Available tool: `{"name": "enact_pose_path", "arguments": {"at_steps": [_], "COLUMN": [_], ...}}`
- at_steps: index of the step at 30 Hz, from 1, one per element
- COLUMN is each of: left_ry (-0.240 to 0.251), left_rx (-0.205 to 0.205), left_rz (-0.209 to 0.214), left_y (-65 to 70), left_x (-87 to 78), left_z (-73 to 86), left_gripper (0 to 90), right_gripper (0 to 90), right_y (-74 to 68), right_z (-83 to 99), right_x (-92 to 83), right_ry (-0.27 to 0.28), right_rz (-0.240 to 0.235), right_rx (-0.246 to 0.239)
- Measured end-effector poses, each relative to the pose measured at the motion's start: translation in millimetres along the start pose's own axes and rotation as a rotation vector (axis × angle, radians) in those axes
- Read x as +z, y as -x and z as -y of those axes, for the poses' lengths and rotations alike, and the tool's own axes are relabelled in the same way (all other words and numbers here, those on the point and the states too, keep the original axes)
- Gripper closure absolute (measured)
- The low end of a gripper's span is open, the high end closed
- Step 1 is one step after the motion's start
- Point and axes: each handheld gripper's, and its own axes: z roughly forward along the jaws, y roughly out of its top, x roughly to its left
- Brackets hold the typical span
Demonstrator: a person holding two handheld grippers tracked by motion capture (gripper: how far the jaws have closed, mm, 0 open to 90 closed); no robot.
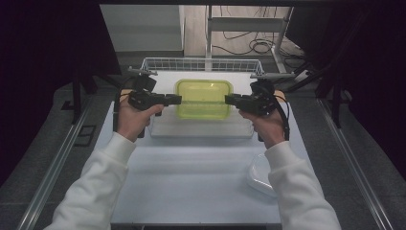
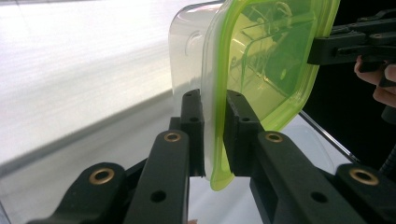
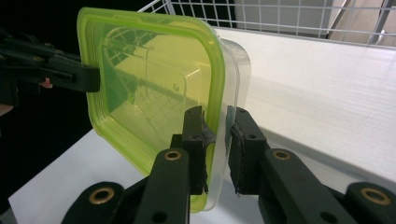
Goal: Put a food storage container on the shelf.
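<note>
I hold the green lid (image 1: pixel 203 98) with the clear container (image 3: pixel 236 70) under it, above a clear tray (image 1: pixel 201 128) on the desk (image 1: pixel 191 177). The left gripper (image 1: pixel 176 99) and right gripper (image 1: pixel 230 99) each have fingers clamped on opposite rims. I see nothing inside. If one hand pulls or twists, I think the thin rim may slip out and it drops.

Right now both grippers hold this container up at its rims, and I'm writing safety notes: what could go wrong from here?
1. The left gripper pinches just the thin rim of the translucent green plastic lid, so it could slip free.
2. The right gripper grips the lid's opposite edge along with the clear plastic container; uneven pulling might pop the lid off.
3. If released, it could drop onto the white tray below.
</note>
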Motion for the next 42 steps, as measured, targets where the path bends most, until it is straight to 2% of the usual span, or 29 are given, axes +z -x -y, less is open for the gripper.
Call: {"name": "enact_pose_path", "arguments": {"at_steps": [6, 11, 15, 23, 32, 37, 39, 41, 42], "left_ry": [-0.007, -0.020, -0.027, -0.058, -0.066, -0.072, -0.075, -0.071, -0.070], "left_rx": [-0.009, -0.022, -0.027, -0.045, -0.117, -0.146, -0.184, -0.241, -0.280], "left_rz": [0.005, 0.011, 0.000, 0.002, 0.050, 0.074, 0.087, 0.108, 0.126], "left_y": [-10.4, -16.4, -21.5, -39.4, -56.2, -61.4, -64.9, -70.2, -75.7], "left_x": [11.4, 16.8, 18.3, 28.0, 42.1, 45.0, 47.0, 50.1, 52.7], "left_z": [-15.9, -21.9, -30.1, -42.1, -46.2, -50.8, -53.1, -55.0, -56.0], "left_gripper": [79.8, 79.8, 79.8, 79.7, 79.7, 79.7, 79.5, 79.4, 78.8], "right_gripper": [77.7, 77.9, 77.9, 78.0, 78.4, 78.3, 77.9, 77.9, 77.6], "right_y": [16.9, 24.0, 29.9, 40.7, 54.7, 62.6, 66.8, 70.4, 73.7], "right_z": [-11.5, -15.6, -19.7, -27.2, -39.2, -41.2, -41.3, -41.7, -42.3], "right_x": [8.5, 12.5, 19.8, 35.4, 45.7, 49.2, 51.8, 53.8, 56.2], "right_ry": [0.013, 0.010, 0.004, -0.001, -0.024, -0.036, -0.047, -0.042, -0.039], "right_rz": [-0.002, -0.008, -0.014, -0.016, -0.021, -0.039, -0.047, -0.058, -0.065], "right_rx": [0.015, 0.032, 0.052, 0.078, 0.123, 0.172, 0.209, 0.242, 0.276]}}
